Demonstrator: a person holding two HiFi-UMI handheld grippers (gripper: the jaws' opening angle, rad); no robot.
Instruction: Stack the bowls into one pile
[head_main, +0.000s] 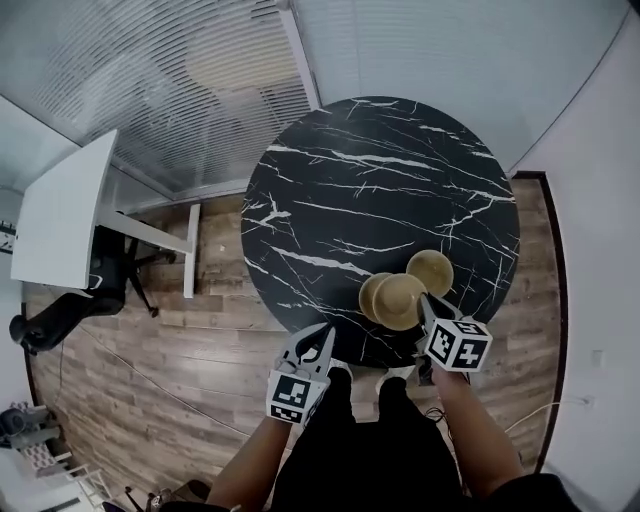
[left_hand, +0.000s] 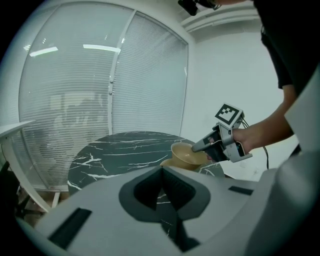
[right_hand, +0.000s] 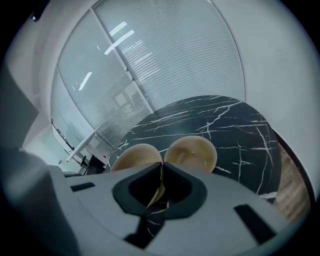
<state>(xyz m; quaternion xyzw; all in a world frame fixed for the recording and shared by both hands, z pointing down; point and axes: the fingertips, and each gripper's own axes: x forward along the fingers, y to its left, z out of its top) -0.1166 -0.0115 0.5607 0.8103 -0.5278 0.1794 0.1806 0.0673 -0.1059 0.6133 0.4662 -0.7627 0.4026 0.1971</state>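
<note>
Three tan bowls sit at the near right of the round black marble table (head_main: 330, 190). My right gripper (head_main: 425, 303) is shut on the near rim of one bowl (head_main: 400, 300), which hangs just above a second bowl (head_main: 368, 292) that shows at its left. In the right gripper view the thin rim (right_hand: 160, 182) runs between the jaws. The third bowl (head_main: 431, 270) stands apart behind them on the table, and appears again (right_hand: 192, 152) in the right gripper view. My left gripper (head_main: 318, 338) hovers at the table's near edge, shut and empty.
A white desk (head_main: 60, 215) and a black office chair (head_main: 70, 305) stand to the left on the wooden floor (head_main: 150, 380). Glass walls with blinds (head_main: 190, 80) rise behind the table. The person's dark-clothed legs (head_main: 370, 440) are against the table's near edge.
</note>
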